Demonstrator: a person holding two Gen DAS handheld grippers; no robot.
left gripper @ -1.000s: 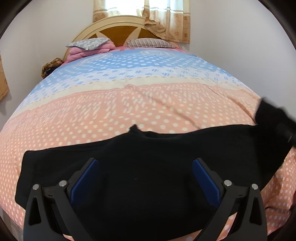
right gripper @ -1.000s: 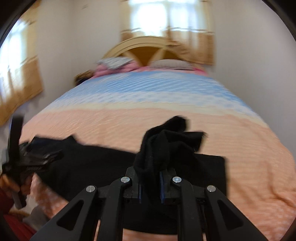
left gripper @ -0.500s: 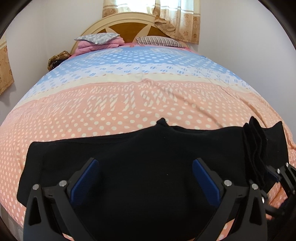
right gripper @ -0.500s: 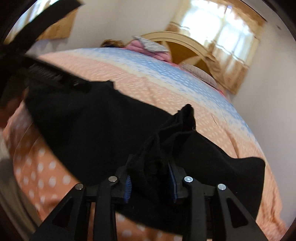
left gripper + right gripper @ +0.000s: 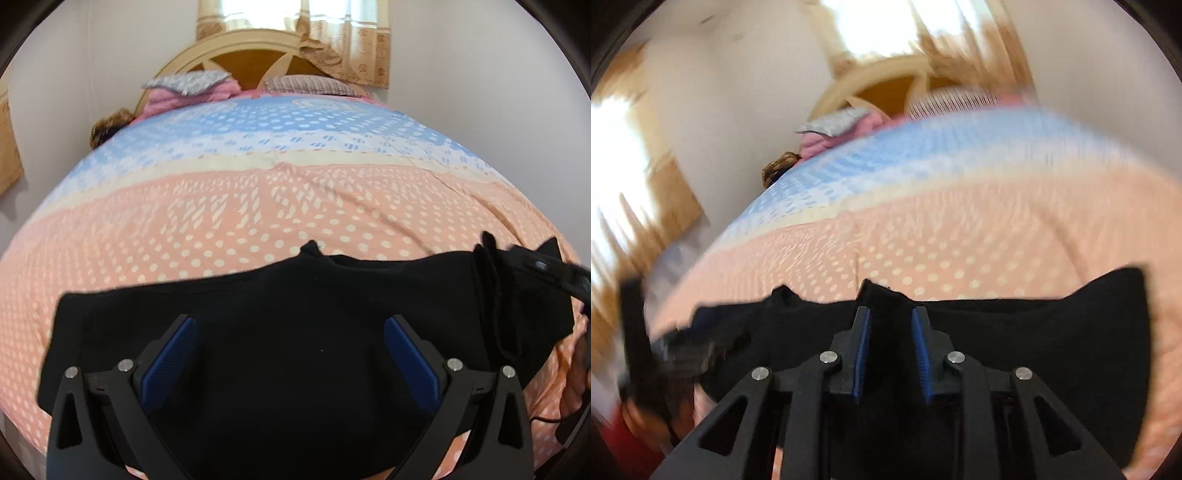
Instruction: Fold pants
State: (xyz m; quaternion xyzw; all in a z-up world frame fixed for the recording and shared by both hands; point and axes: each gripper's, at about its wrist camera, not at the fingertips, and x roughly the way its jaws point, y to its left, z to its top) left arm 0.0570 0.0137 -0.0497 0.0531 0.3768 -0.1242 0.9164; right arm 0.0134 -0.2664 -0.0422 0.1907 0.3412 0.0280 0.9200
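Note:
Black pants (image 5: 288, 317) lie across the near edge of the bed, spread left to right. My left gripper (image 5: 288, 343) is wide open and empty, hovering over the middle of the pants. In the right wrist view the pants (image 5: 1052, 332) fill the lower frame. My right gripper (image 5: 890, 332) has its blue pads a little apart with a ridge of black cloth between them; the pads no longer press it. The right gripper also shows in the left wrist view (image 5: 554, 269), blurred, at the pants' right end, where a bunched fold of cloth stands up.
The bed has a peach, cream and blue dotted cover (image 5: 258, 192). Pillows (image 5: 192, 83) and a wooden headboard (image 5: 255, 55) are at the far end. White walls flank the bed. The right wrist view is motion-blurred.
My right gripper has lowered the bunched pants end onto the spread pants and its pads have parted. The left gripper has stayed open over the pants.

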